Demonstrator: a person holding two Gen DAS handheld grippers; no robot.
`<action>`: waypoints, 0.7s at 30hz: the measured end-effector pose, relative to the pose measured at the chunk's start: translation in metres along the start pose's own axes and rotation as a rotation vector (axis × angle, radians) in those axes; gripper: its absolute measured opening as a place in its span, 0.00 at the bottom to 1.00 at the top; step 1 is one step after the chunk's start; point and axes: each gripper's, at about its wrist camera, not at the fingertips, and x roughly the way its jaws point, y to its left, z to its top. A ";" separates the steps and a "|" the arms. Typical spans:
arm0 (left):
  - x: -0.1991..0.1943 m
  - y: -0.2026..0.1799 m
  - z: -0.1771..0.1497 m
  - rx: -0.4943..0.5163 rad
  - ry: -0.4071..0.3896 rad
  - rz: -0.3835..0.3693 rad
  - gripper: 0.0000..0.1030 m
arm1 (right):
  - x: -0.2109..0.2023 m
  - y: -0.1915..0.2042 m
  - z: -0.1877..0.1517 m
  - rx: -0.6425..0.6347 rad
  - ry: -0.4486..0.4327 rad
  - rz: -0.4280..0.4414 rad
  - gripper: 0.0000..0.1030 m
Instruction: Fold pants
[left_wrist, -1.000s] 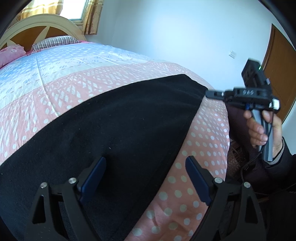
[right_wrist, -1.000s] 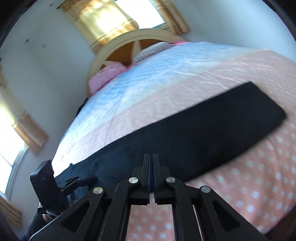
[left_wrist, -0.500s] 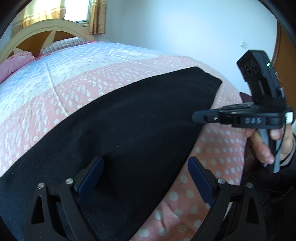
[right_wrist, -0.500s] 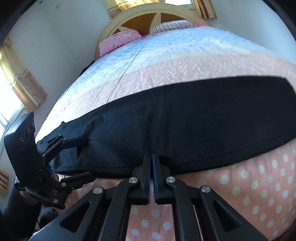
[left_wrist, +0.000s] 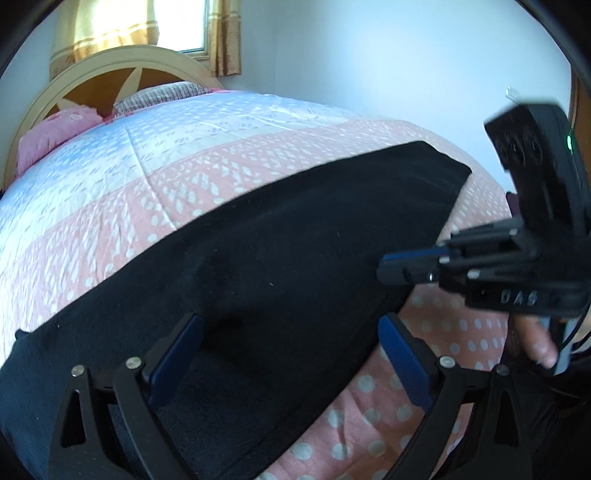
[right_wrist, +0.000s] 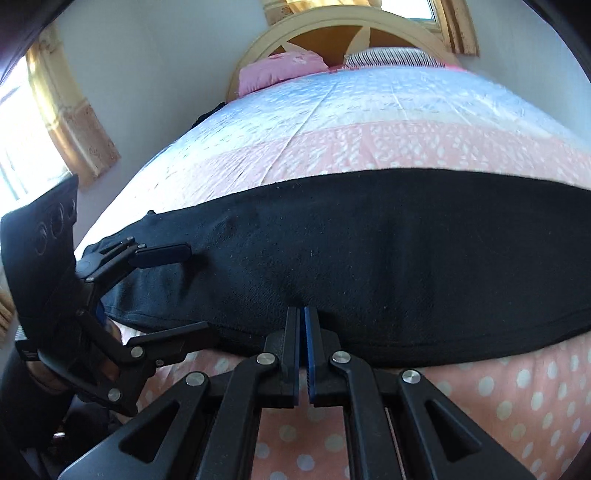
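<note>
- two tongs hang over the near edge of a bed (right_wrist: 498, 398), each held in a person's hand.
- the left tongs (left_wrist: 291, 354) are spread wide and opening further; their blue pads (left_wrist: 177, 354) stand apart above the pants, with black cloth under the gap and nothing pinched.
- the right tongs (right_wrist: 303, 354) are pressed together, empty, with their tips at the near hem of the pants.
- in the left view the right tongs show from the side, over the near edge of the cloth, with fingers (left_wrist: 535, 339) on the handle below.
- the pants (right_wrist: 369, 258), black, lie flat as a long band across the near part of the bed, on the pink dotted cover.
- beyond the pants the quilt (left_wrist: 166, 147) runs from pink to pale blue.
- at the far end sit a pink pillow (right_wrist: 284, 70) and a striped pillow (right_wrist: 391, 57) against a round headboard (left_wrist: 107, 70).
- farthest off, a window with yellow curtains (left_wrist: 107, 26) stands behind the headboard.
</note>
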 end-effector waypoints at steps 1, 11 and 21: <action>0.000 0.001 0.000 -0.007 0.002 0.000 0.96 | 0.000 -0.004 -0.001 0.016 0.003 0.015 0.03; -0.017 0.009 0.010 -0.045 -0.076 0.033 0.98 | -0.059 -0.038 0.006 0.089 -0.167 -0.016 0.66; 0.000 0.033 0.009 -0.143 -0.036 0.028 0.98 | -0.167 -0.199 -0.013 0.543 -0.435 -0.257 0.59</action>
